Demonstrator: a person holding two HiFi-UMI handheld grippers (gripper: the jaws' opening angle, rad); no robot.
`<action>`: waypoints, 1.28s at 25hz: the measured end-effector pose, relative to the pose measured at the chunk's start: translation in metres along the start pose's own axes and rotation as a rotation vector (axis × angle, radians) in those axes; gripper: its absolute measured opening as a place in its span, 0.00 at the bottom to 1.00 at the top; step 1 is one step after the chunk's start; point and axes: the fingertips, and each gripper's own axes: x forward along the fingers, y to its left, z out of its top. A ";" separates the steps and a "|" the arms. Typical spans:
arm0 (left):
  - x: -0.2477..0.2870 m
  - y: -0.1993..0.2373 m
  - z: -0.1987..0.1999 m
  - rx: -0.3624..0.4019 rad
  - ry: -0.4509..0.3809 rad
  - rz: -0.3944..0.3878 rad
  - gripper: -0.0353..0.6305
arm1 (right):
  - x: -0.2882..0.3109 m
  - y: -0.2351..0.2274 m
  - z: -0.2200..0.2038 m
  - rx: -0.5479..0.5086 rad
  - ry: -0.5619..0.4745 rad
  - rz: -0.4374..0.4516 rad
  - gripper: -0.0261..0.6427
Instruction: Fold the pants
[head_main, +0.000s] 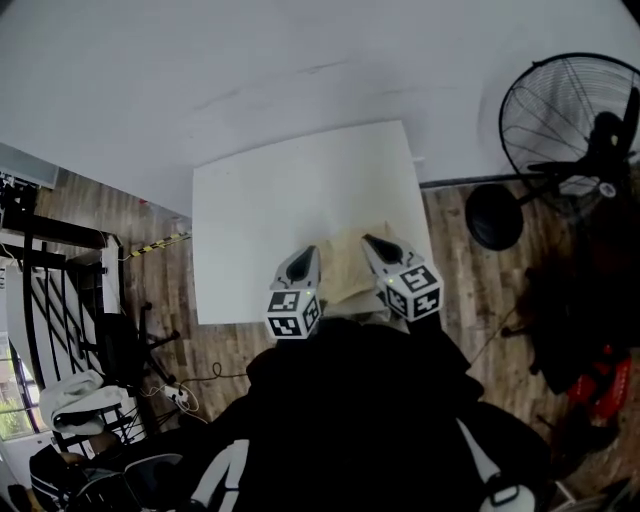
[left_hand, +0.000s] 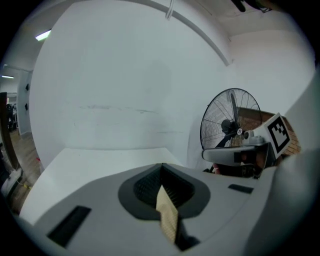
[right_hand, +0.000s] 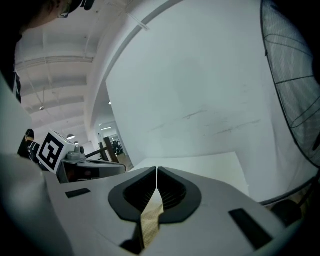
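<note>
The tan pants hang bunched between my two grippers, over the near right part of the white table. My left gripper is shut on a fold of the tan cloth, which sticks out from between its dark pads. My right gripper is likewise shut on a strip of the pants. Both grippers are held side by side above the table, pointing toward the white wall. Each shows in the other's view: the right gripper and the left gripper. Most of the pants are hidden below the grippers.
A black standing fan is on the wooden floor right of the table. A black rack and chair with cloths and cables stand at the left. The far table surface bears nothing.
</note>
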 end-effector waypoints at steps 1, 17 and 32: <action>0.000 -0.003 0.007 -0.004 -0.025 -0.009 0.06 | -0.002 0.000 0.007 -0.005 -0.020 -0.006 0.05; -0.015 -0.023 0.092 0.007 -0.245 -0.047 0.06 | -0.012 0.033 0.100 -0.088 -0.198 -0.013 0.04; -0.027 -0.022 0.095 0.019 -0.288 -0.022 0.06 | -0.022 0.035 0.098 -0.087 -0.232 -0.031 0.04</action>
